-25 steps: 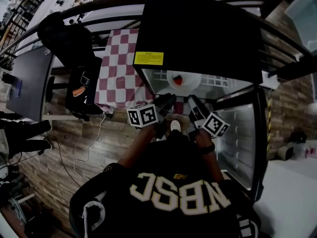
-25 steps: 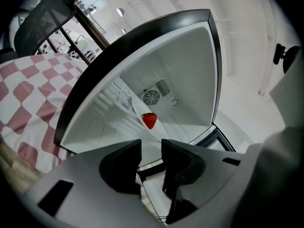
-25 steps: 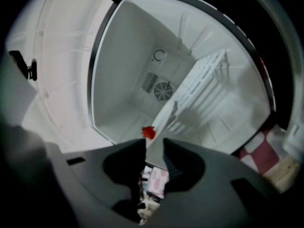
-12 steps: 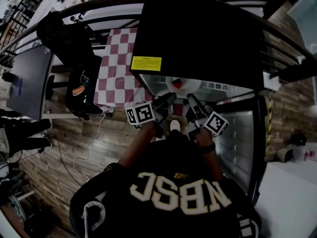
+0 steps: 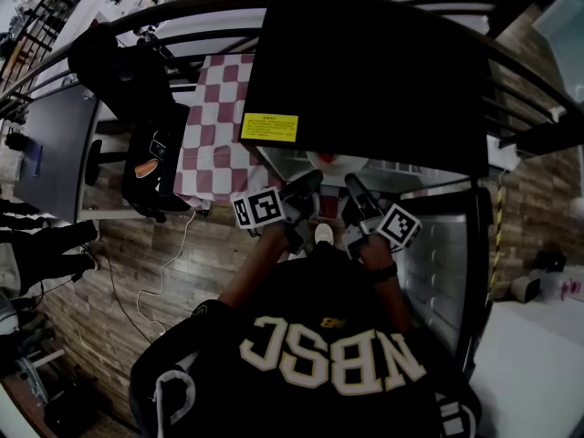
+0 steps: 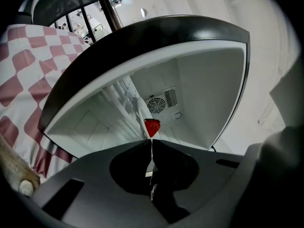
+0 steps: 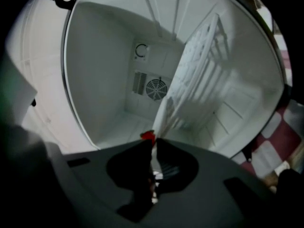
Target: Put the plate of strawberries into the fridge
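The white plate [image 5: 321,160] with a red strawberry [image 5: 331,159] lies inside the open black fridge [image 5: 365,62], mostly hidden under its top. In the left gripper view the plate [image 6: 141,110] shows edge-on on the wire shelf, with the strawberry [image 6: 152,127] just beyond the tips. My left gripper [image 5: 313,182] [image 6: 151,141] and right gripper [image 5: 349,185] [image 7: 154,141] sit at the fridge mouth. Both sets of jaws have just been closing. They stand together, the right pair with a thin slit, and I see nothing between either pair. Plate [image 7: 163,115] and strawberry [image 7: 147,136] lie past the right tips.
The wire shelf [image 7: 202,80] and a fan grille [image 7: 156,88] fill the fridge's white inside. Its door [image 5: 447,263] hangs open at the right. A red-checked cloth [image 5: 214,126] covers the table to the left, beside a black chair [image 5: 146,153]. A person's legs [image 5: 36,240] stand far left.
The fridge's black top now covers more of the plate in the head view. Both grippers stay at the fridge mouth, the left one a little further left.
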